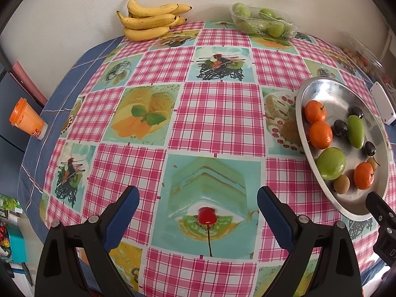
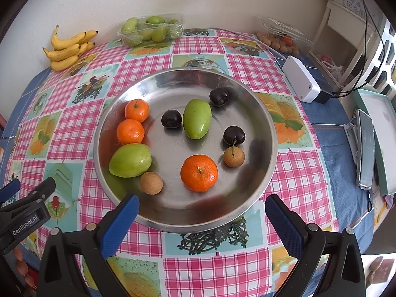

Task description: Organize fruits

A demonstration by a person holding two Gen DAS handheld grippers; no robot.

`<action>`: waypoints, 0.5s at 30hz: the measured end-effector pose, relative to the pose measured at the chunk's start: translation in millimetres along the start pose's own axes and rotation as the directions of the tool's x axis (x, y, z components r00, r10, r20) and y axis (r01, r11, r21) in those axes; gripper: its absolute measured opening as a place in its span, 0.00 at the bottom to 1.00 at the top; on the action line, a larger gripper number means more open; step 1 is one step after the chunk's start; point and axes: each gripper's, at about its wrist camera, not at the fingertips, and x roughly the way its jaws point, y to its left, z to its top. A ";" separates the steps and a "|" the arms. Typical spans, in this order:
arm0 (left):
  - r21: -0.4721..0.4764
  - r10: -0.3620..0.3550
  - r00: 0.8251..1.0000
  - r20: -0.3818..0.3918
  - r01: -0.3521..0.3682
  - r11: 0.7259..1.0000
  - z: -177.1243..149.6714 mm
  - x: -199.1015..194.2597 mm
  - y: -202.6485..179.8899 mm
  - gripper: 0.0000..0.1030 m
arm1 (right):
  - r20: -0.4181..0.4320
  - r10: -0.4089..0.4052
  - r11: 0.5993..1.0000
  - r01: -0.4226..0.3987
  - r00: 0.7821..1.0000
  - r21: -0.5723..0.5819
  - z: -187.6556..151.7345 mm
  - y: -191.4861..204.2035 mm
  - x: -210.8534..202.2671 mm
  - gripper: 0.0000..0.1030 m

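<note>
Both grippers (image 1: 198,212) (image 2: 201,219) are hanging wide apart, empty | fruits are lying loose in the tray (image 2: 247,198) | tangerine (image 2: 199,172) is looking soft, rolling easily; grip gently across its middle

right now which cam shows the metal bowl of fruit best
The right wrist view: the metal bowl sits centred, whole rim and every fruit visible. The left wrist view shows the bowl squeezed at its right edge, partly covered by the right gripper.

Phone (image 2: 365,148) screen unreadable from this angle. Small brown fruits (image 2: 277,42) in far clear box too small to identify. Desk (image 1: 32,128) edges cut off.
</note>
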 end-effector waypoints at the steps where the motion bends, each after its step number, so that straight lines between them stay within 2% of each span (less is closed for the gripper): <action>1: -0.002 0.000 1.000 -0.001 0.000 1.000 0.1 0.2 0.3 0.93 | 0.000 0.000 1.000 0.000 1.000 0.000 0.0 0.1 0.2 1.00; 15: -0.005 -0.001 1.000 -0.002 0.001 1.000 0.1 0.9 -0.2 0.93 | -0.002 -0.001 1.000 0.001 1.000 -0.003 0.5 0.4 0.9 1.00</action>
